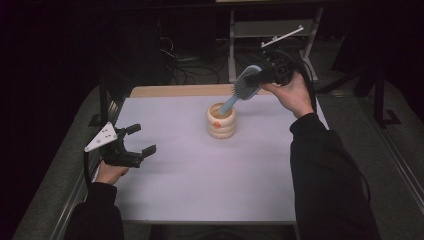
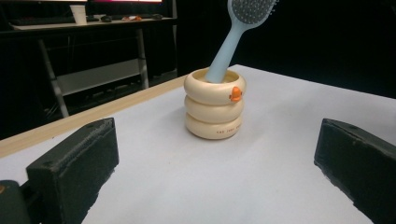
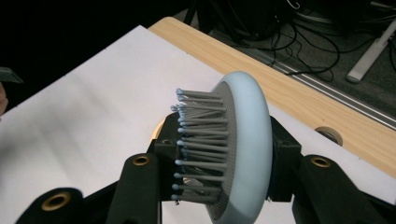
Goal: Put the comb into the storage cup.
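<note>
Right tongs are clamping the head of a pale blue hairbrush, one jaw pressing into the bristles and the other against the smooth back, as the right gripper view is showing. The brush is hanging tilted, with its handle tip dipping into the mouth of a cream holder shaped like three stacked rings, which is standing upright near the middle of the white bench. Left tongs are hovering with jaws wide apart and nothing between them, well apart from the holder at the left edge of the bench; their own view is looking straight at the holder and the slanted handle.

Trouble looks likely to be coming from the tilt. The handle is leaning against the holder's rim, so any sideways push could be tipping or sliding the light holder, since nothing is steadying it. Bristles are giving way under the jaw, so the brush may be twisting in the grip and dropping crookedly when released.
</note>
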### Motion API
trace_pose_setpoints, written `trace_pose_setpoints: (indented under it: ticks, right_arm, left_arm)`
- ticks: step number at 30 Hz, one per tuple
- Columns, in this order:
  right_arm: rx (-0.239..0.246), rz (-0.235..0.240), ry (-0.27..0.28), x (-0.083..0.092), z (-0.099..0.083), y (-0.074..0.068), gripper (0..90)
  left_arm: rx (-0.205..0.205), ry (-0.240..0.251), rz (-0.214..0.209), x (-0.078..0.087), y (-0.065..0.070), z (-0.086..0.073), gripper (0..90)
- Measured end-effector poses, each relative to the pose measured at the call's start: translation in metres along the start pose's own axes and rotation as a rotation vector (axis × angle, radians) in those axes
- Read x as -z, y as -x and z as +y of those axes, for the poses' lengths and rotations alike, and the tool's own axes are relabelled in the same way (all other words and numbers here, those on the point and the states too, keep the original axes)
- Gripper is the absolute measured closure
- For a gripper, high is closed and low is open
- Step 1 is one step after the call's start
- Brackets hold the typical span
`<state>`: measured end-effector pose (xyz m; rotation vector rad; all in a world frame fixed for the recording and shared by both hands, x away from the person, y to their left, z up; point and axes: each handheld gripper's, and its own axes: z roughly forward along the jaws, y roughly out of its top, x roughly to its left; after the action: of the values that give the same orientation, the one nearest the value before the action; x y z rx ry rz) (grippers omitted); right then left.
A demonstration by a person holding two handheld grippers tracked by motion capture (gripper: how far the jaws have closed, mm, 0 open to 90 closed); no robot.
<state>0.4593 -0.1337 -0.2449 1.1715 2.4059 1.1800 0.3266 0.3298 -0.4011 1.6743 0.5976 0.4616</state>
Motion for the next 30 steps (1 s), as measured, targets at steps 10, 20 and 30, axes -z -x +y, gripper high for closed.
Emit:
trace_pose_setpoints:
  ticks: [10,20,30]
  right_arm:
    - [0.009,-0.003,-0.038,-0.018,0.001,-0.003,56.6]
    - [-0.001,-0.003,-0.061,-0.035,-0.006,0.001,56.6]
    - [-0.009,0.004,-0.069,-0.045,-0.008,0.001,56.5]
  left_arm:
    - [0.021,-0.019,0.014,0.0,-0.005,-0.01,0.0]
    - [0.034,-0.028,0.009,0.0,-0.005,-0.017,0.0]
    - [0.043,-0.061,-0.012,-0.004,0.0,-0.024,0.0]
